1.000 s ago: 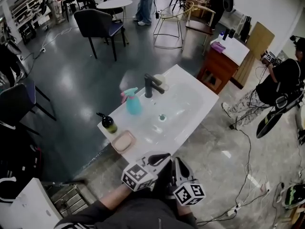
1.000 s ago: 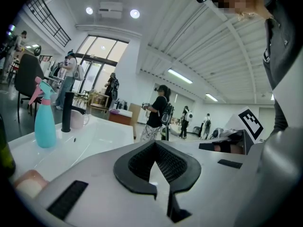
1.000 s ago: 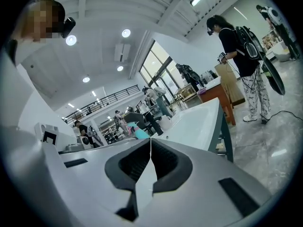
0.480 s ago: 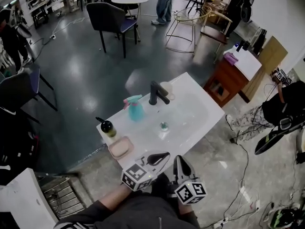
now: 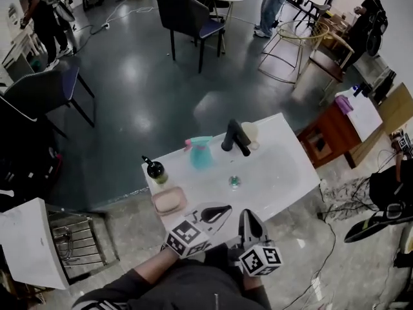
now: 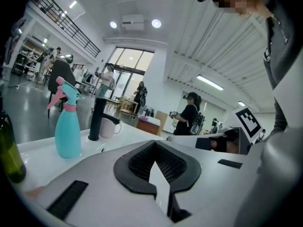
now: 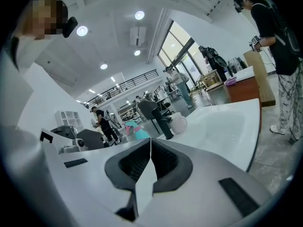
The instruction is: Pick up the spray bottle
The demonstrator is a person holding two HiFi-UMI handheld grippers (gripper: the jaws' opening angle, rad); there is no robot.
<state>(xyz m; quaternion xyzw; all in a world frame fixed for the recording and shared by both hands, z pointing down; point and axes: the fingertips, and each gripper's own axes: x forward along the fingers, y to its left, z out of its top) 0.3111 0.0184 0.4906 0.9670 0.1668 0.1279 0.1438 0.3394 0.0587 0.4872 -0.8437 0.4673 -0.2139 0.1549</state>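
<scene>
The spray bottle [image 5: 200,153] is teal with a pink trigger. It stands upright on the back rim of the white sink [image 5: 284,166], left of the black faucet [image 5: 235,137]. My left gripper [image 5: 221,210] and right gripper [image 5: 248,216] are side by side at the sink's near edge, both shut and empty, well short of the bottle. In the left gripper view the spray bottle [image 6: 67,126] is at the far left, beyond the shut left gripper [image 6: 154,148]. In the right gripper view the spray bottle [image 7: 138,133] shows just over the shut right gripper [image 7: 150,143].
A white mug [image 5: 250,132] sits beside the faucet. A dark pump bottle [image 5: 155,170] and a pink soap dish [image 5: 168,201] occupy the sink's left corner. A wooden cabinet [image 5: 335,131] stands to the right, chairs [image 5: 187,18] and people further off, cables [image 5: 339,196] on the floor.
The whole view has swung: the sink and bottle have slid right and turned in the head view. Both grippers stay shut, side by side at the near edge.
</scene>
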